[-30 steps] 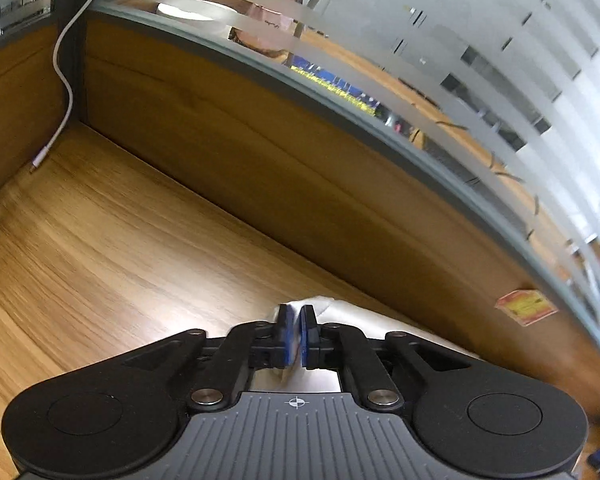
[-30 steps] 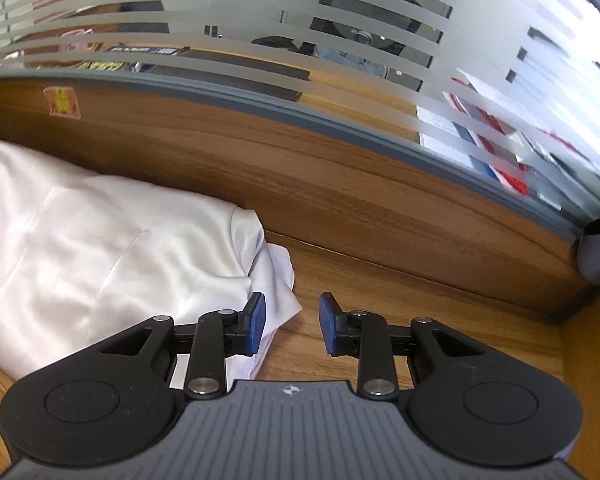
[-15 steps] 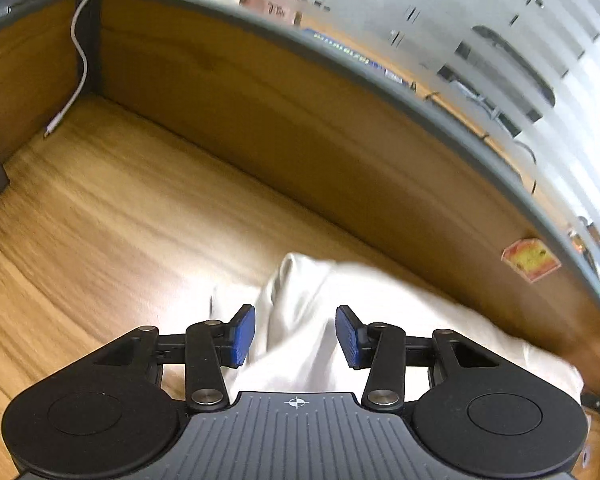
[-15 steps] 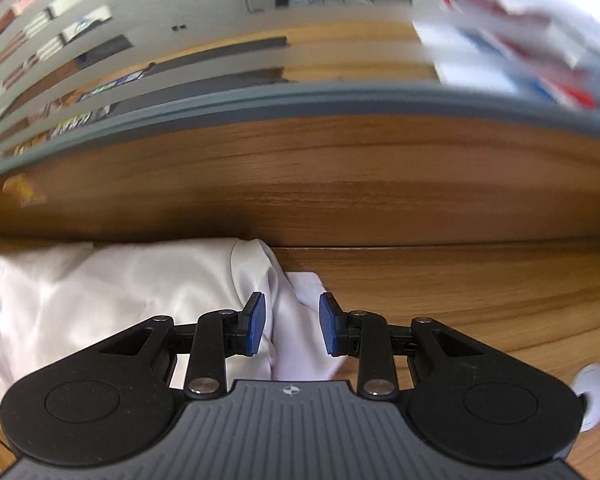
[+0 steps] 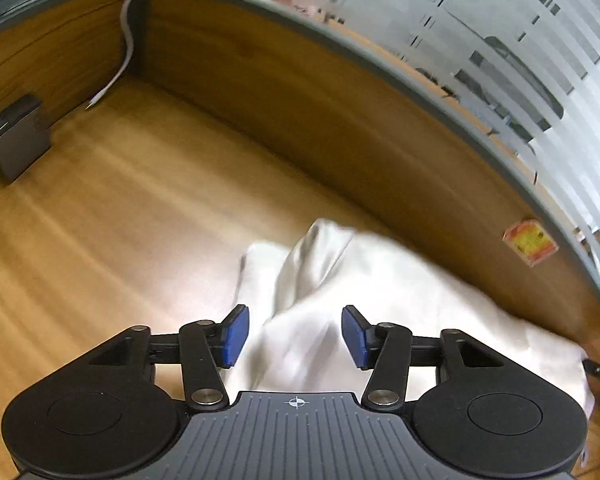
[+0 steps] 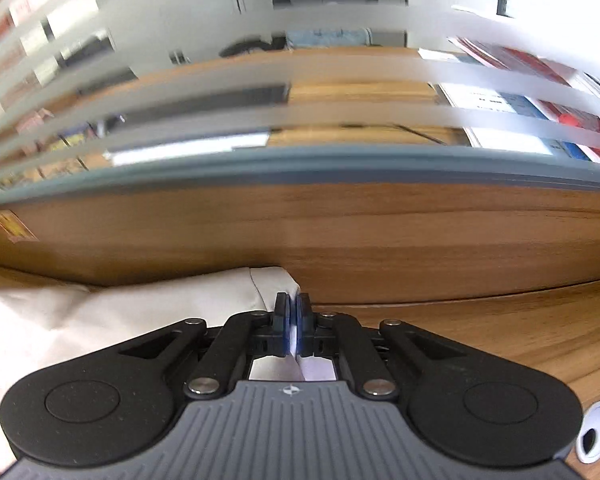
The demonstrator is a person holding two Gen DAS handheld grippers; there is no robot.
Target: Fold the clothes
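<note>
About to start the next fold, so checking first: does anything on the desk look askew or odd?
Nothing damaged or spilled. The white satin garment lies bunched and creased against the wooden back panel, not flat. The right gripper is closing on its corner; the left gripper is opening, cloth between its fingers.

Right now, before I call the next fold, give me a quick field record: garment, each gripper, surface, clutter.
garment: white cloth, crumpled on the desk beside the wooden back panel
left gripper: jaws opening, cloth between the pads, not pinched
right gripper: jaws closing, pads pinching the cloth's edge
surface: wooden desk
clutter: white cable, dark block at the far left, orange sticker on the panel
</note>
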